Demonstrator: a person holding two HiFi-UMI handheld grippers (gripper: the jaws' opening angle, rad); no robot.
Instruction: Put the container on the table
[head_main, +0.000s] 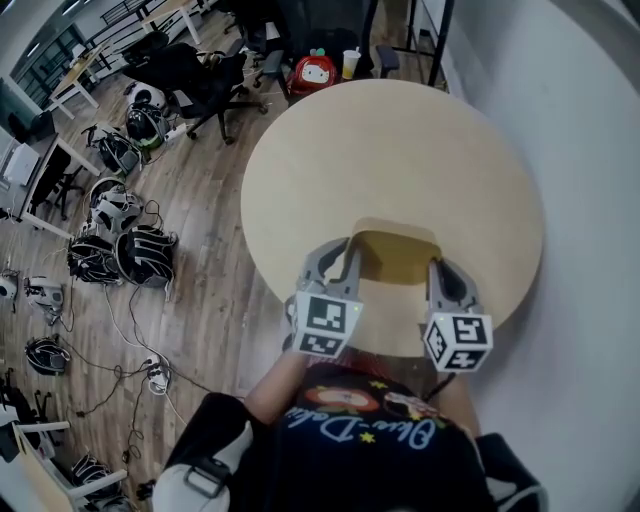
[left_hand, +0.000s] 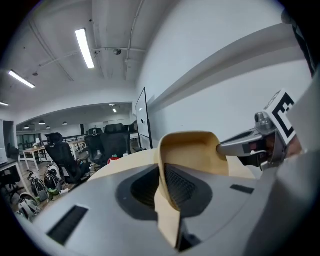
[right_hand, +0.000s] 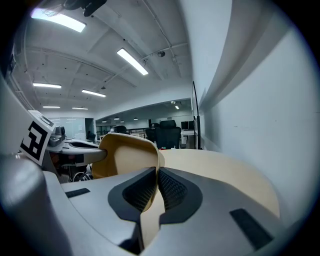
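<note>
Left gripper (left_hand: 167, 186): jaws clamped on one side wall of the container (head_main: 398, 255). Right gripper (right_hand: 152, 187): jaws clamped on the opposite wall. Container tan, open-topped, lower centre of head view, over the near edge of the round table (head_main: 400, 150); contact with the tabletop not discernible. White wall (head_main: 585, 150) at frame right; office chairs (head_main: 200, 80) upper left.

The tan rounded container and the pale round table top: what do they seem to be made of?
The tan rounded container: likely moulded plastic or pressed fibre, matte; its wall is thin, evenly coloured, with soft curved corners. The pale round table top: probably laminate over board, smooth satin; no wood grain shows.
</note>
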